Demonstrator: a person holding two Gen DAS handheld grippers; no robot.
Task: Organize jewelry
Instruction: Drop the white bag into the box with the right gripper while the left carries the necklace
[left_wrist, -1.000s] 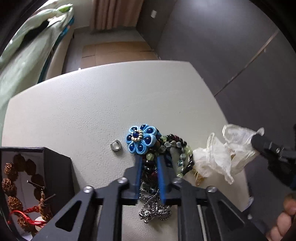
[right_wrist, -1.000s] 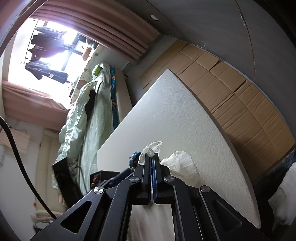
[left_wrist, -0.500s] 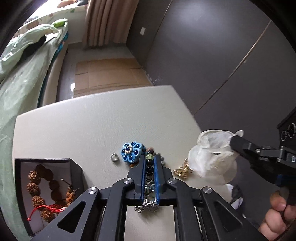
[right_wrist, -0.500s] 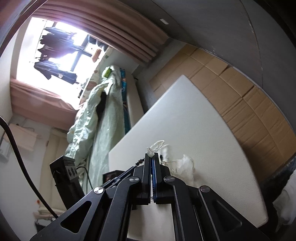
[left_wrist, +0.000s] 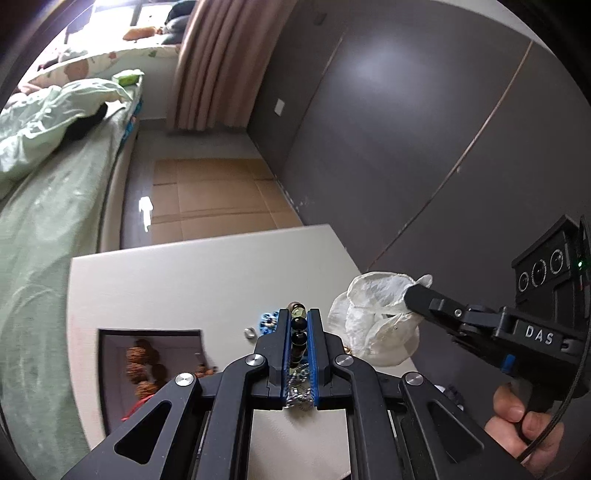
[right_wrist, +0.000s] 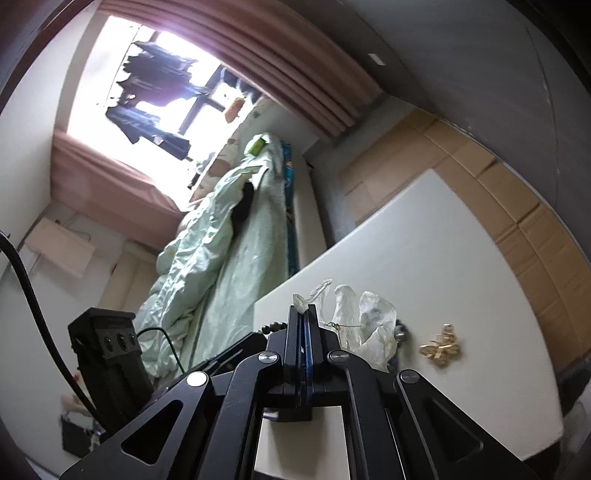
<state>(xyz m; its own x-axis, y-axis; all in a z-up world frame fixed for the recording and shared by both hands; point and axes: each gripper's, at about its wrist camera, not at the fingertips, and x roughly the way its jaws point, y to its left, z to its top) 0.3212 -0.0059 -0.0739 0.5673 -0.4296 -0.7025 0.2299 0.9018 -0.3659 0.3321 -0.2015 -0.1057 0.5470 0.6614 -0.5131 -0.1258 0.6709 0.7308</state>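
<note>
Left wrist view: the left gripper has its jaws drawn in close on a bead bracelet, beads stacked between the blue pads and a silver chain hanging behind them. It sits above the white table, whose far edge and right edge show, with wide bare surface beyond the fingers. Below lie a blue flower brooch and a small silver ring, just beside each other, and to the left an open black box holding brown beads, near the table's left edge. The right gripper comes in from the right, pinched on a crumpled plastic bag. Right wrist view adds the right gripper with jaws pressed together on the bag's corner, and a gold ornament lying alone near the table's right edge.
</note>
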